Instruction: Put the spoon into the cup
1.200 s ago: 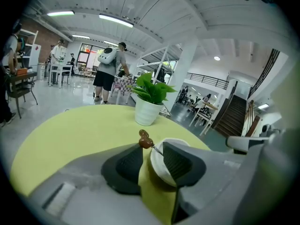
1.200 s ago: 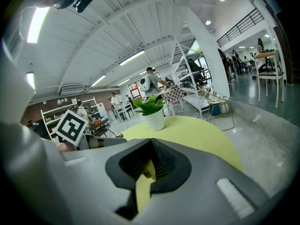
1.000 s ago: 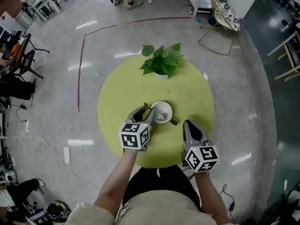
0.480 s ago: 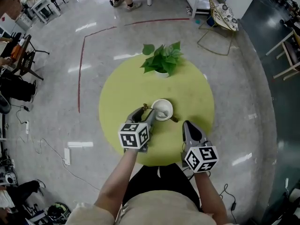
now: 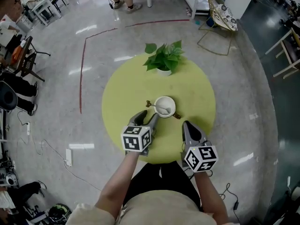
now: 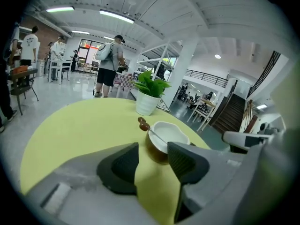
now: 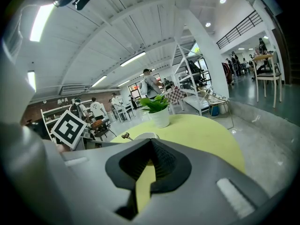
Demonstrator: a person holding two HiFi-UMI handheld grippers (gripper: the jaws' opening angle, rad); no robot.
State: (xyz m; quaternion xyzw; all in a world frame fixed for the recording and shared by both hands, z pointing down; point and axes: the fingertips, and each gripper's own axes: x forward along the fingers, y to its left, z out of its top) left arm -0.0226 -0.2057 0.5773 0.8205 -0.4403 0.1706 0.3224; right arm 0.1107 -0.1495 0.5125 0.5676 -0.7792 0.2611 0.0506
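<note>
We look down on a round yellow-green table (image 5: 199,86) with a potted plant (image 5: 164,60) at its far edge. Our left gripper (image 5: 145,118) sits just short of the cup (image 5: 168,112), its jaws just opened wide and empty. Our right gripper (image 5: 187,124) is closed on nothing. The spoon (image 5: 157,106) lies in the cup, its handle over the rim.

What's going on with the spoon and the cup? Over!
Left gripper just opened, nothing between jaws, short of cup. Right gripper shut, empty. Spoon in cup, handle over rim. Potted plant beyond, clear.
</note>
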